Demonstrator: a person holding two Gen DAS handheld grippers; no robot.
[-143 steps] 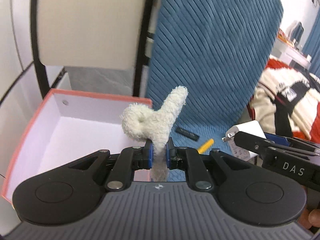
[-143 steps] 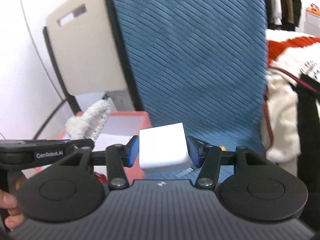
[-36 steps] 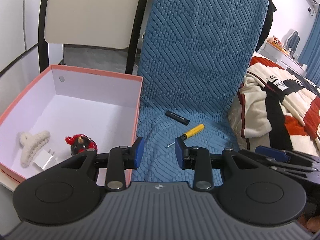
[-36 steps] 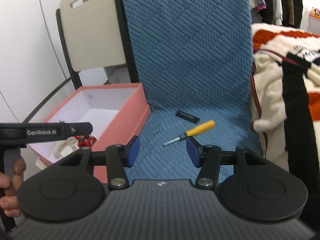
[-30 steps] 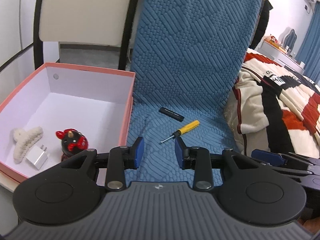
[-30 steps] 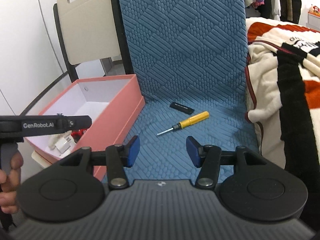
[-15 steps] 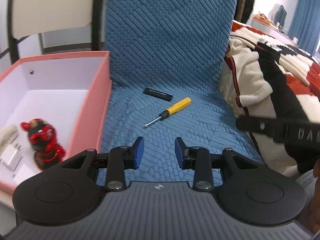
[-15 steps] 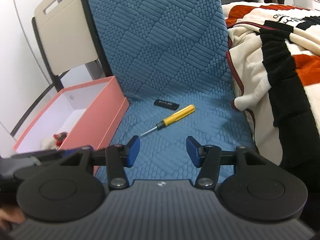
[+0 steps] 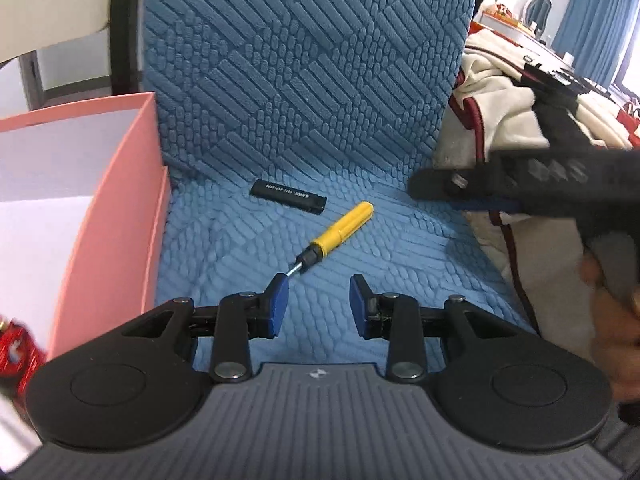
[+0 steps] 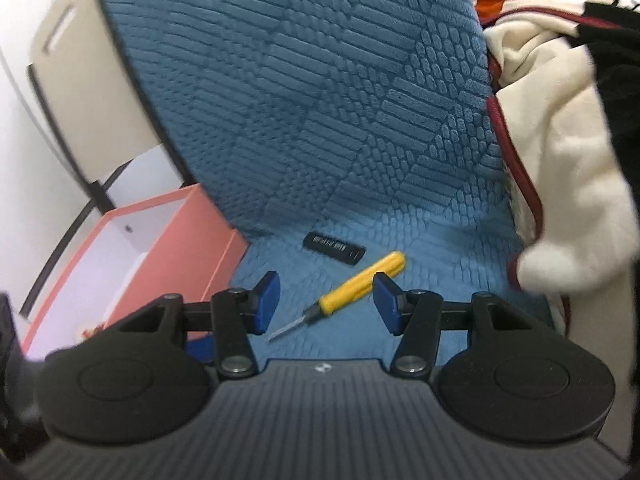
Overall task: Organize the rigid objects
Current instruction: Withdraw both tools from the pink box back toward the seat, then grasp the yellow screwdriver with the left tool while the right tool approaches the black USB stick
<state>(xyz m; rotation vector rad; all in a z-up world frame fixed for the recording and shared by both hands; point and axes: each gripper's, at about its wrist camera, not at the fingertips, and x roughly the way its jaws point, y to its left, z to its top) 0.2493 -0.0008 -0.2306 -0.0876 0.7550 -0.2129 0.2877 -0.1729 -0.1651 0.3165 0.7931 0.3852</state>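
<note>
A blue quilted seat cover (image 9: 304,80) drapes the chair's back and seat and carries the loose items. A cream, black and red blanket (image 10: 560,128) lies bunched against the right edge of the seat. A pink box (image 9: 120,208) with a white interior stands against the left edge of the seat, its near wall touching the cover; a red figurine (image 9: 14,350) shows only partly at the box's near left corner, blurred. The left gripper (image 9: 318,300) hangs over the front part of the seat with its jaws apart and nothing between them; its left blue pad sits in line with the screwdriver's metal tip, and contact cannot be confirmed. The right gripper (image 10: 326,300) is also over the front of the seat, jaws parted wider and empty, framing the screwdriver's handle in its own view; in the left wrist view it appears motion-blurred at the right edge of the seat, held by a hand (image 9: 612,320). The yellow-handled screwdriver (image 9: 340,232) lies flat at mid-seat, handle toward the back right, tip toward the front left. The black lighter (image 9: 288,192) lies flat just behind it, near the fold at the back edge of the seat, close to the handle but not touching.
</note>
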